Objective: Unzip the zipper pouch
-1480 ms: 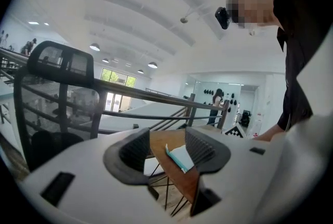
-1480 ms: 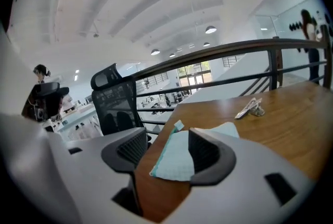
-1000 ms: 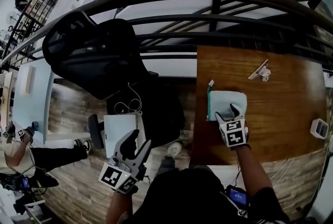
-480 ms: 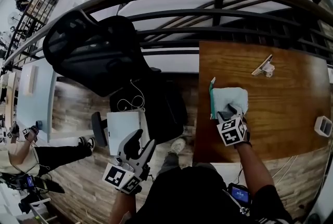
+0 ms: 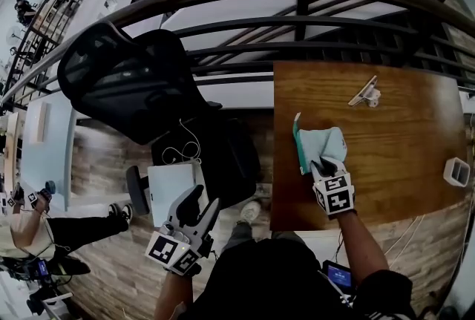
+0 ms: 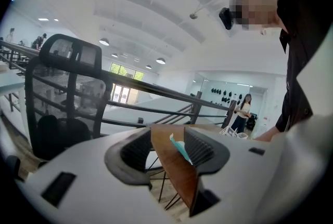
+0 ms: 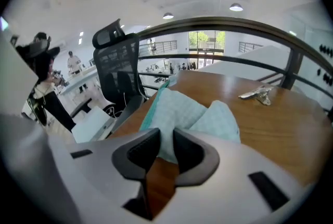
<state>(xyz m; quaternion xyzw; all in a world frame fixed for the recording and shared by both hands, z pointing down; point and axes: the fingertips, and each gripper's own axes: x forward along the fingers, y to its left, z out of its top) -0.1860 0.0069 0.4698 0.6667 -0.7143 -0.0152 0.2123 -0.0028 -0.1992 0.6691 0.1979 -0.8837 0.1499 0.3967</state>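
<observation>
A pale teal zipper pouch (image 5: 323,144) with a darker green zipper edge lies near the left edge of the wooden table (image 5: 393,155). My right gripper (image 5: 324,165) has just been closing and is shut on the pouch's near edge. In the right gripper view the fabric (image 7: 187,114) bunches up between the pads of that gripper (image 7: 166,147). My left gripper (image 5: 194,200) hangs off the table to the left, over the floor. In its own view it (image 6: 166,153) stands open and holds nothing, and the pouch (image 6: 179,147) shows far off past its jaws.
A metal clip (image 5: 364,94) lies at the table's far side, and a small white container (image 5: 455,171) sits at its right edge. A black mesh chair (image 5: 133,81) and a white box (image 5: 172,188) stand left of the table. A dark railing (image 5: 297,21) runs behind.
The right gripper's jaws have closed on the pouch's near edge. The pouch, flat before, is now crumpled upward. The left gripper has hardly moved.
</observation>
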